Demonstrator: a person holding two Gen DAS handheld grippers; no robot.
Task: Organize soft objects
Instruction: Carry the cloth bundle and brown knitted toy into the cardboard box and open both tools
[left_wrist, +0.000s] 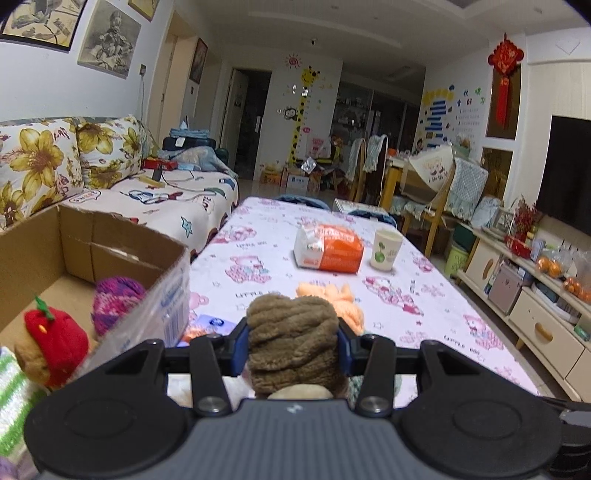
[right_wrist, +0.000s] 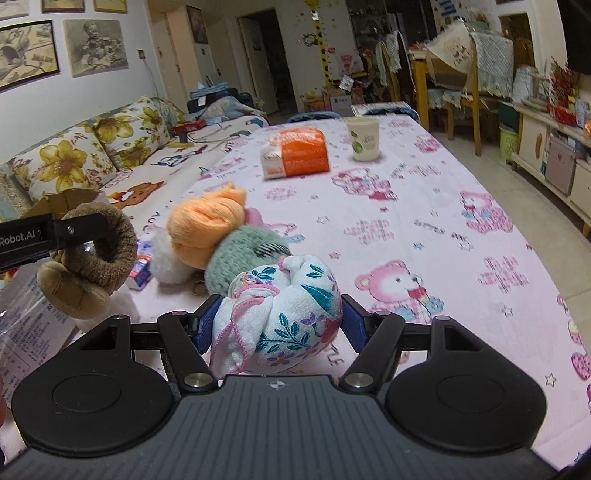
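My left gripper (left_wrist: 293, 343) is shut on a brown plush toy (left_wrist: 293, 339) and holds it above the table, just right of the open cardboard box (left_wrist: 122, 243); it also shows in the right wrist view (right_wrist: 92, 254). In the box lie a red plush (left_wrist: 55, 332) and a purple yarn ball (left_wrist: 114, 302). My right gripper (right_wrist: 280, 321) is shut on a white floral cloth bundle (right_wrist: 284, 314) over the table. Ahead of it lie an orange cloth (right_wrist: 207, 225), a grey-green fluffy toy (right_wrist: 243, 254) and a white fluffy ball (right_wrist: 166, 258).
An orange-and-white package (right_wrist: 295, 153) and a paper cup (right_wrist: 364, 138) stand farther along the pink-printed tablecloth (right_wrist: 424, 229). A floral sofa (left_wrist: 92, 166) runs along the left. Chairs stand beyond the table's far end; a cabinet (left_wrist: 535, 302) stands on the right.
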